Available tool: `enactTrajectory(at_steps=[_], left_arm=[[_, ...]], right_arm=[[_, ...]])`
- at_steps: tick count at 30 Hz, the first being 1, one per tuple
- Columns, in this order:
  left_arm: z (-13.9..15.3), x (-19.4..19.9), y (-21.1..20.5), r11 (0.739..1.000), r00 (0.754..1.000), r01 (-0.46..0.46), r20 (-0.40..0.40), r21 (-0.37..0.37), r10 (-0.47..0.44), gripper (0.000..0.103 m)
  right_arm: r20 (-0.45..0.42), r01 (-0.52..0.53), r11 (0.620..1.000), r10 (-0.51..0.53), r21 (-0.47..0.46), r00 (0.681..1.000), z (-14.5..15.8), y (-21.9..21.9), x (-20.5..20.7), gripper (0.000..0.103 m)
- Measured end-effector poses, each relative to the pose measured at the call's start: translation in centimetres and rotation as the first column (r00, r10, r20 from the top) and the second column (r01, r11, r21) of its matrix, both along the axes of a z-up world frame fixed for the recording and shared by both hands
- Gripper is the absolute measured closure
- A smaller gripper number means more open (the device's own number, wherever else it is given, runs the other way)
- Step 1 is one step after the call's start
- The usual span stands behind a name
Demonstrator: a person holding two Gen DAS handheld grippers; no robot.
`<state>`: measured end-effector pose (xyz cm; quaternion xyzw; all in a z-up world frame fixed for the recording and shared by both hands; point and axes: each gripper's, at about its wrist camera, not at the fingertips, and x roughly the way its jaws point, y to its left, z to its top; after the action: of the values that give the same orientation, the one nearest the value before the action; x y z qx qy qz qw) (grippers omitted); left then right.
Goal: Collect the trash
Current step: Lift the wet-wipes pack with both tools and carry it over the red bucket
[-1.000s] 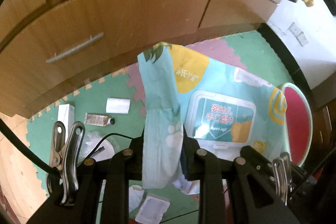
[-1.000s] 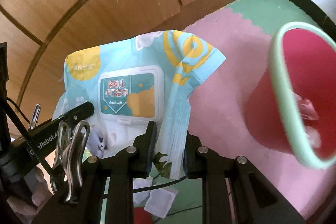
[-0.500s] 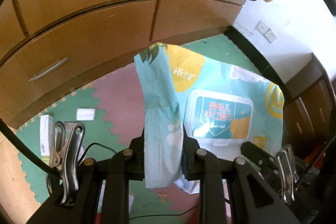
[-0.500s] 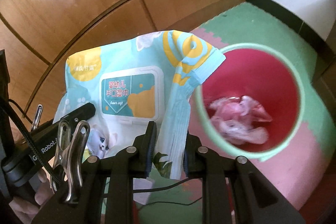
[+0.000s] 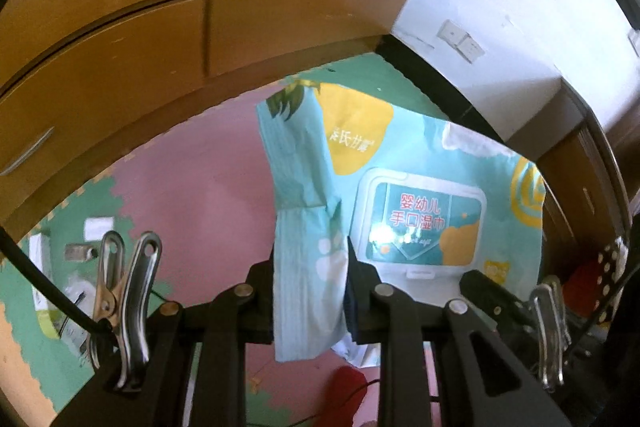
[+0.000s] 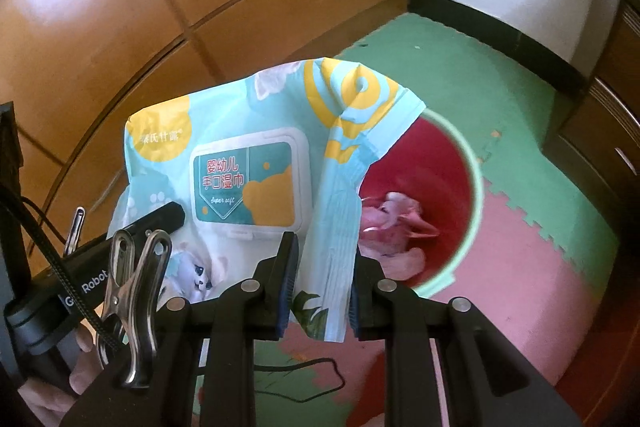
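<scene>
Fingers (image 6: pixel 286 267) clamping wipes pack (image 6: pixel 224 167) ends (stretched sideways)

wipes pack (image 6: pixel 240 163) showing light blue with yellow circles, teal label; bin (image 6: pixel 476 187) beside it showing red inside, mint-green rim; floor mat (image 6: pixel 520 227) under bin showing pink-green puzzle tiles.

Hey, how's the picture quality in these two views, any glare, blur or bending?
Left wrist view: glare spot on the wipes pack lid, cabinet lines bowed by fisheye, hanging items at top smeared. Right wrist view: bright sheen on the cabinet's upper left, bin rim softly blurred, corners vignetted black.
</scene>
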<state>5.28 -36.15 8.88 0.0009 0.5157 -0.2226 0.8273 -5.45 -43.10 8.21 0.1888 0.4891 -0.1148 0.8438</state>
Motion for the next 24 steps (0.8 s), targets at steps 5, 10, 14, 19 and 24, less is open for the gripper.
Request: enactTrajectory(at_steps=[5, 10, 14, 19, 24], left_arm=[[-2.2, 0.1, -2.5, 0.998, 0.998, 0.059, -0.012, -0.007, -0.059, 0.078], [-3.8, 0.4, -3.9, 0.995, 0.995, 0.096, -0.013, -0.003, -0.096, 0.078], [-4.7, 0.7, -4.3, 0.995, 0.994, 0.102, -0.024, -0.005, -0.102, 0.078], [-5.9, 0.8, -5.0, 0.994, 0.992, 0.11, -0.056, -0.004, -0.11, 0.078], [-7.1, 1.3, -5.5, 0.994, 0.991, 0.108, -0.085, 0.001, -0.107, 0.078]], right_arm=[[0.004, 0.056, 0.998, -0.056, -0.021, 0.998, -1.1, -2.5, -0.8, 0.08], [-0.017, 0.108, 0.994, -0.107, 0.028, 0.994, -2.5, -4.5, -0.9, 0.08], [-0.035, 0.118, 0.993, -0.117, 0.01, 0.993, -3.2, -5.1, -0.8, 0.08], [-0.055, 0.138, 0.99, -0.137, 0.019, 0.989, -4.2, -5.8, -0.9, 0.08], [-0.076, 0.149, 0.989, -0.147, 0.018, 0.986, -5.2, -6.1, -1.0, 0.08]])
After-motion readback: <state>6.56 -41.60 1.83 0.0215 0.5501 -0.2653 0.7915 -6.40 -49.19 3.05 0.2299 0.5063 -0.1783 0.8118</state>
